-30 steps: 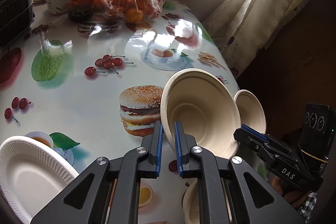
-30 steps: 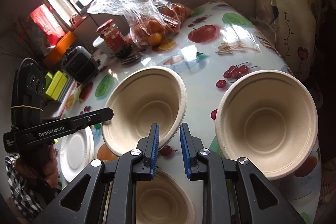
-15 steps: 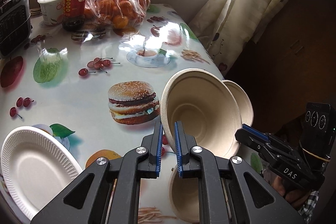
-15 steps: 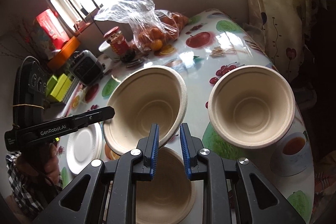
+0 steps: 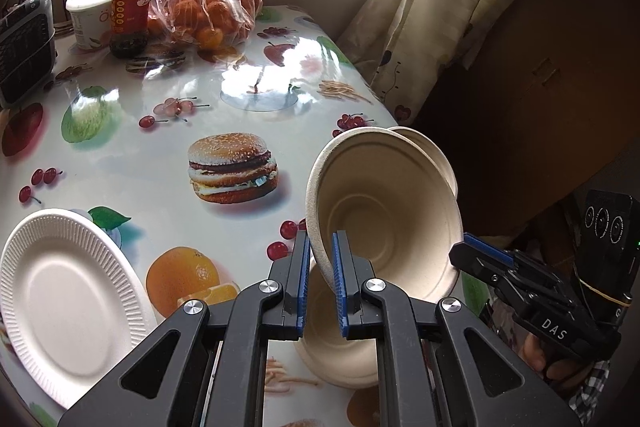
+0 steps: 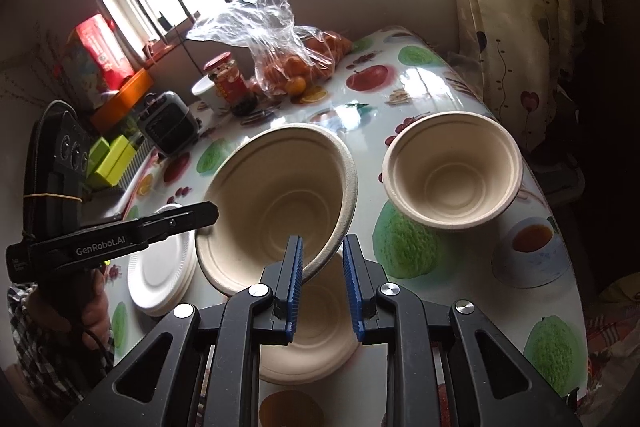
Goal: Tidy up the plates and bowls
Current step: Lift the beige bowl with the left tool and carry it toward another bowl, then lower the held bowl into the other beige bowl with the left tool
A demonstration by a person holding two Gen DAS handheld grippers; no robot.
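Both claws are clamped on the same tan moulded-fibre bowl [image 5: 384,211], held tilted above the counter [image 5: 160,163]. My left claw [image 5: 320,283] pinches its rim at 6 o'clock; my right claw [image 6: 322,287] is squeezed shut on the opposite rim. A second fibre bowl [image 6: 316,339] sits right below, a third [image 6: 452,175] at 2 o'clock, white paper plates [image 6: 160,271] at 9.

Fruit-print table [image 5: 120,163]: plates [image 5: 68,299], bowls [image 6: 452,175].

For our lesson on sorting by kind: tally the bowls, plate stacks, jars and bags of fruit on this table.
Beige bowls: 3
White plate stack: 1
Red-lidded jar: 1
Bag of oranges: 1
Total: 6
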